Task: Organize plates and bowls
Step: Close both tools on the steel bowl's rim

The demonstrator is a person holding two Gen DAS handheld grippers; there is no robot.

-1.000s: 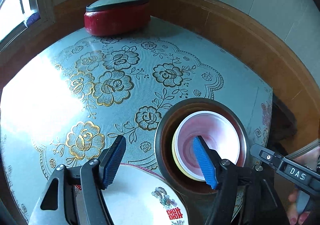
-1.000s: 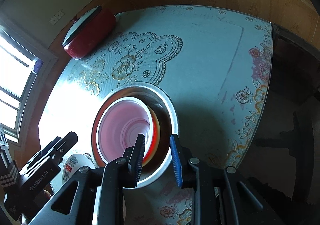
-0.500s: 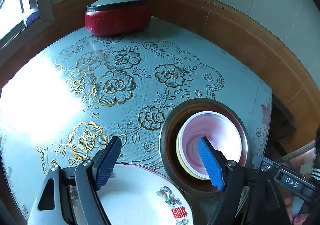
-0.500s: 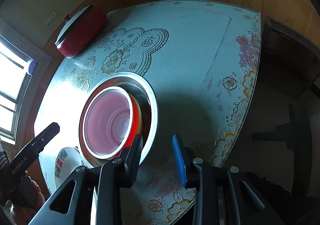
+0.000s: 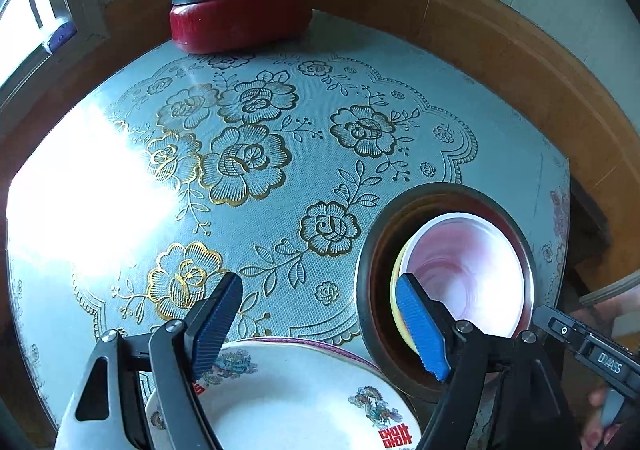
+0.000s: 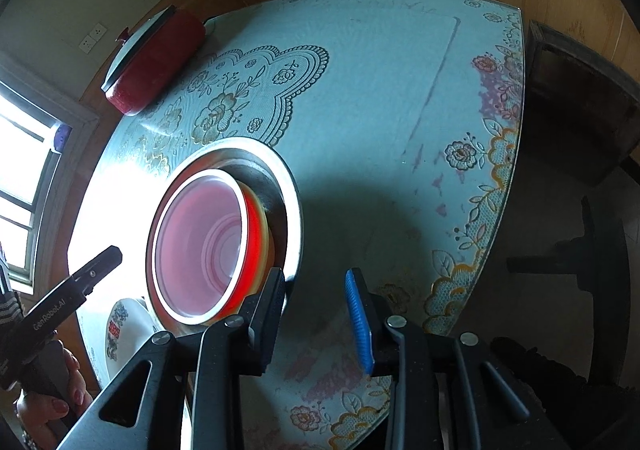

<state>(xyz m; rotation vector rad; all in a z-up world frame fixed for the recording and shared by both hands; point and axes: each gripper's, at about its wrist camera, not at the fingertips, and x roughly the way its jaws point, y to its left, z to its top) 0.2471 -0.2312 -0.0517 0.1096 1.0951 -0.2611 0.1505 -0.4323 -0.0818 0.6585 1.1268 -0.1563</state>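
Observation:
A metal bowl [image 5: 370, 314] [image 6: 294, 209] stands on the table with a pink-and-white bowl [image 5: 468, 266] [image 6: 200, 250] nested in it over a red bowl [image 6: 252, 246] and a yellow bowl [image 5: 396, 282]. A white plate [image 5: 300, 394] [image 6: 120, 326] with dragon prints and red characters lies beside it. My left gripper [image 5: 320, 330] hangs open above the plate's far edge, nothing between its fingers. My right gripper [image 6: 316, 314] is open just right of the metal bowl's rim, over bare tablecloth, its left finger [image 6: 272, 306] close to the rim.
A red lidded pot [image 5: 240, 17] [image 6: 156, 57] sits at the table's far side by the wooden wall panel. The floral tablecloth [image 5: 248, 161] covers the table. The table's edge [image 6: 516, 177] runs close on the right, with a dark chair [image 6: 580, 97] beyond it.
The left jaws widened and that gripper shifted over the plate, which shows more. The right jaws spread a little and moved off the metal bowl's rim to its right side.

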